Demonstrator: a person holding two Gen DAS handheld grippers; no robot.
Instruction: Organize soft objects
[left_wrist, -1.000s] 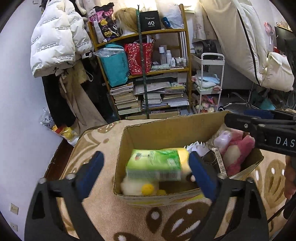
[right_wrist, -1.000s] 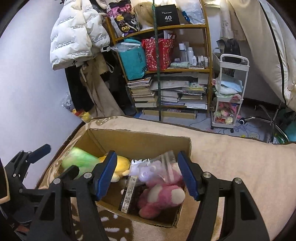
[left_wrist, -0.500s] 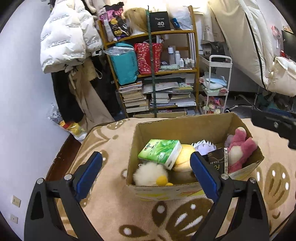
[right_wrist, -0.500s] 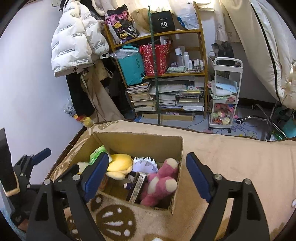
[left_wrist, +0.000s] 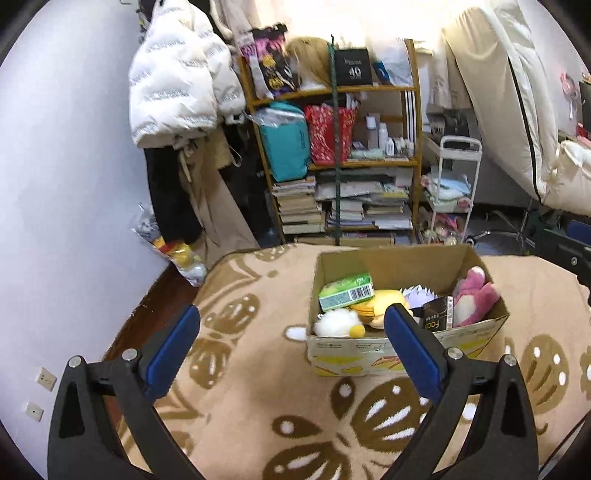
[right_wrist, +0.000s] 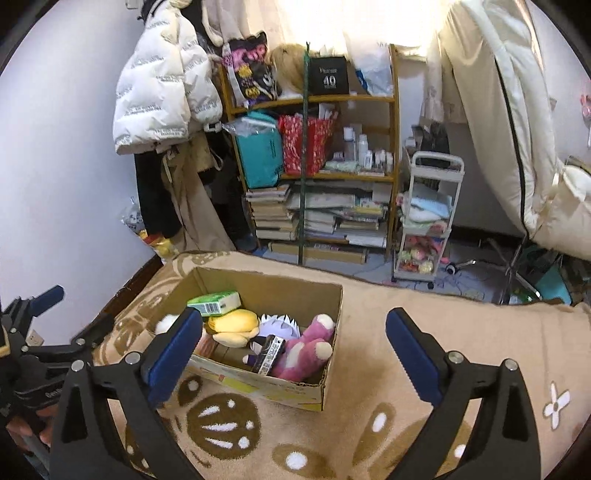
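Note:
A cardboard box (left_wrist: 391, 258) (right_wrist: 266, 286) stands on a tan patterned blanket. Inside lie a green tissue pack (left_wrist: 345, 291) (right_wrist: 214, 301), a yellow plush (left_wrist: 376, 299) (right_wrist: 232, 321), a white fluffy toy (left_wrist: 334, 323), a pink plush (left_wrist: 474, 295) (right_wrist: 308, 347), a white spiky toy (right_wrist: 279, 323) and a dark packet (left_wrist: 437, 317) (right_wrist: 271, 352). My left gripper (left_wrist: 291, 343) is open and empty, held back above the blanket, left of the box front. My right gripper (right_wrist: 293, 349) is open and empty, held back above the box's near right corner. The left gripper also shows in the right wrist view (right_wrist: 40, 321).
The blanket (left_wrist: 258, 387) (right_wrist: 461, 332) covers the bed around the box. Beyond its far edge stand a cluttered bookshelf (left_wrist: 340, 166), hanging coats (left_wrist: 177, 103), a white trolley (right_wrist: 428, 221) and a propped mattress (right_wrist: 517, 129). A wall (left_wrist: 55, 221) is at the left.
Both grippers have pulled back and up from the box. The green tissue pack and the pink plush, which lay between the fingers a second ago, now rest in the box.

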